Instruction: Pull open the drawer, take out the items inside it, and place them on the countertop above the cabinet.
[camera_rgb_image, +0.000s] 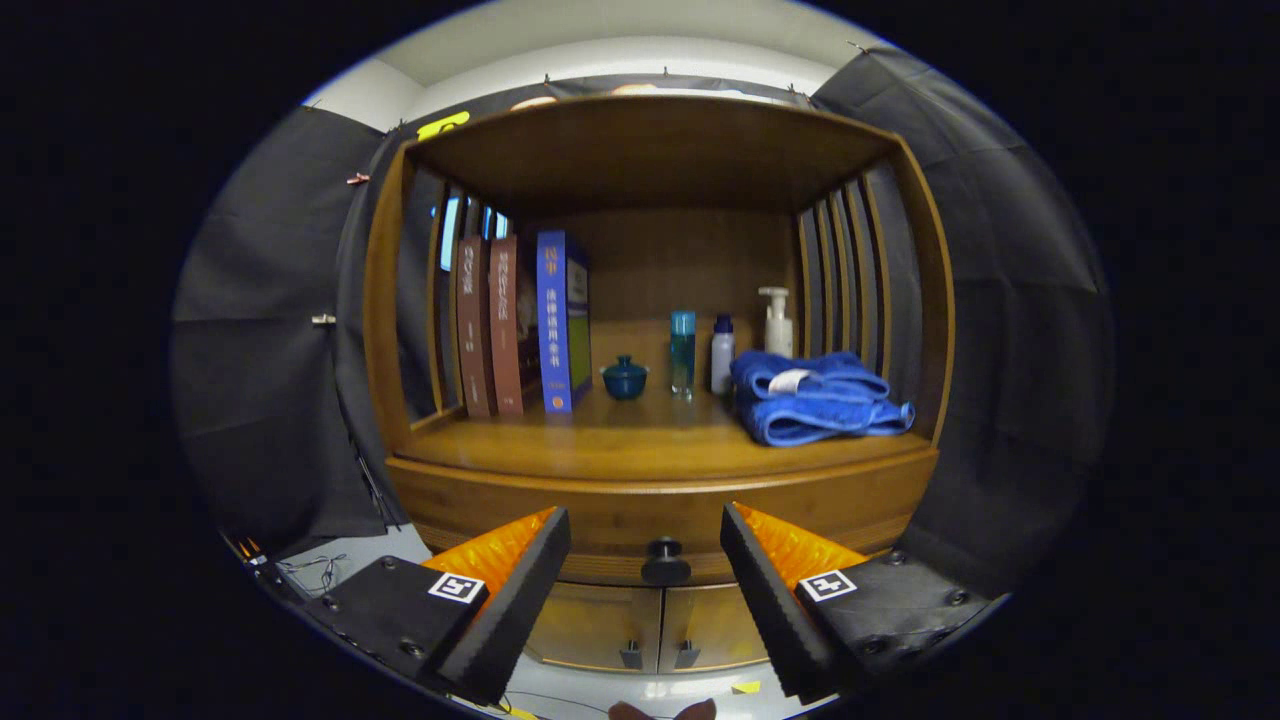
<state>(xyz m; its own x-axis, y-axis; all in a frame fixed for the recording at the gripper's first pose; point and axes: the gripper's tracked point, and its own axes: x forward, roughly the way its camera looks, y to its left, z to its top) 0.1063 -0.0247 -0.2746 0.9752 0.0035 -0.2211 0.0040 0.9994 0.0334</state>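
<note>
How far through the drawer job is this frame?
Nothing looks done: the drawer is closed. In hand: the gripper is open, its fingers either side of the drawer knob, not gripping it. Left: grasping the knob, pulling the drawer open, then moving its contents up onto the countertop beside the blue towels.

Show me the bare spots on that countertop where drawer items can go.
Freest is the front strip of the countertop, ahead of everything. A smaller gap lies between the lidded bowl and the blue book. The right is crowded: bottles and folded towels. The open tongs flank the drawer knob.
</note>
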